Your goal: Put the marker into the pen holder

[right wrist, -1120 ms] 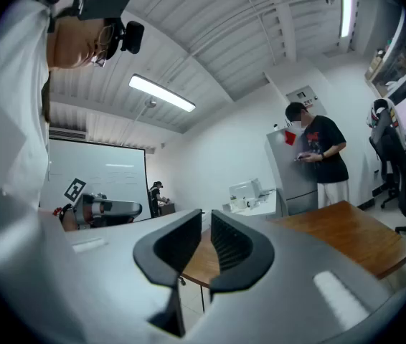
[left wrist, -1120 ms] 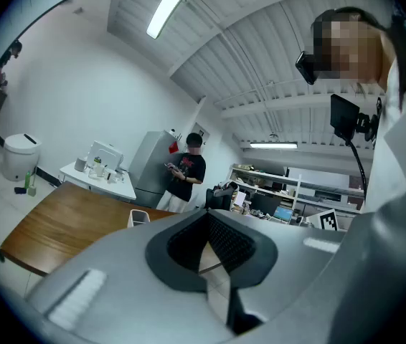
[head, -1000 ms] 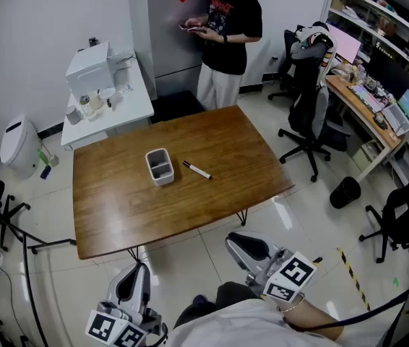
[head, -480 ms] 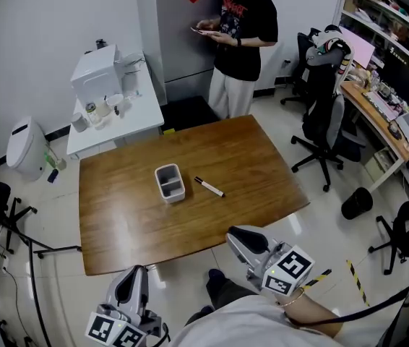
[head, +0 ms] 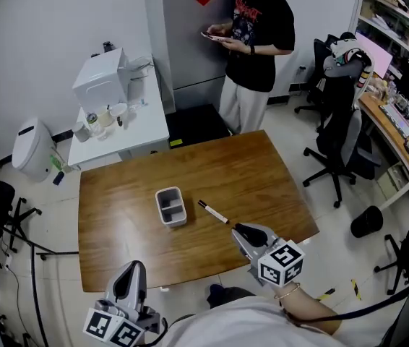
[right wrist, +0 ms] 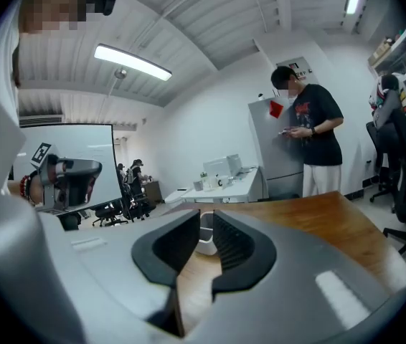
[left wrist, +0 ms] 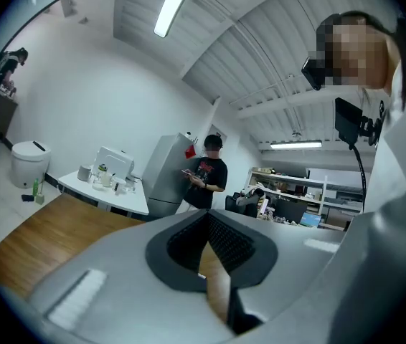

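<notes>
The wooden table (head: 118, 226) fills the middle of the head view, with a person (head: 256, 45) in a black shirt standing beyond its far edge. The left gripper (head: 136, 267) hangs off the table's near edge, its jaw tips closed together on nothing. The right gripper (head: 239, 230) is over the table's near right part, its jaws opening to a narrow gap with nothing between them. The pen holder (head: 170, 207) stands upright near the table's centre. The marker (head: 212, 212) lies flat just to its right, apart from it, with its near end close to the right gripper's tips.
</notes>
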The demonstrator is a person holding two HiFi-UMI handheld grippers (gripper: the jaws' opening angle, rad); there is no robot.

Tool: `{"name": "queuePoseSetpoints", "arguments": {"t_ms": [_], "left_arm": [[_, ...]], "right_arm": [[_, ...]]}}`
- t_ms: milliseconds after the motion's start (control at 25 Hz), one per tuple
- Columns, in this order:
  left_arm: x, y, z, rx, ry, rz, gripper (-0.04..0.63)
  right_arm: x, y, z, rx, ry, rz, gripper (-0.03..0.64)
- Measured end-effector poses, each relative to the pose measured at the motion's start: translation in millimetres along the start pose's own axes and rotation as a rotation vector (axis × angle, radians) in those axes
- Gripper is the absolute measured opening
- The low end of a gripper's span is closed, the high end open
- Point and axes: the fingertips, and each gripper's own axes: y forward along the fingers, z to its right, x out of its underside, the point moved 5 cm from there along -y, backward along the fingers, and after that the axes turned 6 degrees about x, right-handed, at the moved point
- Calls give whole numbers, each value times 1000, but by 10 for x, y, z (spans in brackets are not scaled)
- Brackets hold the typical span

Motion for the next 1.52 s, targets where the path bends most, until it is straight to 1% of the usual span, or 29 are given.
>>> {"name": "queuePoseSetpoints", "arguments": {"t_ms": [80, 200, 360, 440, 520, 600, 720, 800, 920, 1040, 1120, 1200, 1280, 1320, 1360, 1520], "left_arm": [[46, 93, -37, -18, 0, -2, 2], [104, 209, -140, -54, -16, 7, 2], [84, 308, -230, -56, -18, -16, 2], [27, 340, -328, -59, -15, -23, 2], [-50, 384, -423, -64, -18, -27, 2], [-120, 411, -482, -61, -18, -36, 2], [-207, 458, -588, -51, -14, -29, 2], [-240, 466, -665, -56, -17, -20, 2], [-205, 408, -751, -71, -34, -34, 2], [-147, 344, -840, -87, -52, -51, 2], [-140, 316, -924, -102, -64, -56, 2], [-162, 326, -991, -112, -75, -56, 2], [-193, 366, -1013, -106, -82, -51, 2], [-210, 391, -1009, -98, -81, -50, 2], [-224, 416, -1005, -90, -77, -52, 2], [-218, 484, -1047, -67, -80, -71, 2]], "right_arm": [[75, 114, 146, -1, -5, -30, 37], [183, 314, 313, -10, -43, -84, 46], [443, 573, 458, -8, -118, -186, 64], [551, 739, 508, -18, -108, -225, 91], [645, 903, 565, -29, -85, -266, 95], [795, 1022, 619, -28, -88, -322, 107], [1021, 1225, 719, -16, -142, -410, 119], [1153, 1376, 748, -15, -190, -472, 129], [1366, 1490, 773, 5, -230, -551, 140], [1455, 1555, 839, 54, -264, -588, 140], [1515, 1623, 845, 65, -280, -615, 133], [1577, 1666, 854, 66, -271, -625, 121], [1594, 1641, 883, 70, -249, -609, 120], [1596, 1618, 896, 73, -244, -604, 106], [1600, 1601, 902, 74, -243, -604, 71], [1571, 1611, 891, 88, -217, -610, 67]]}}
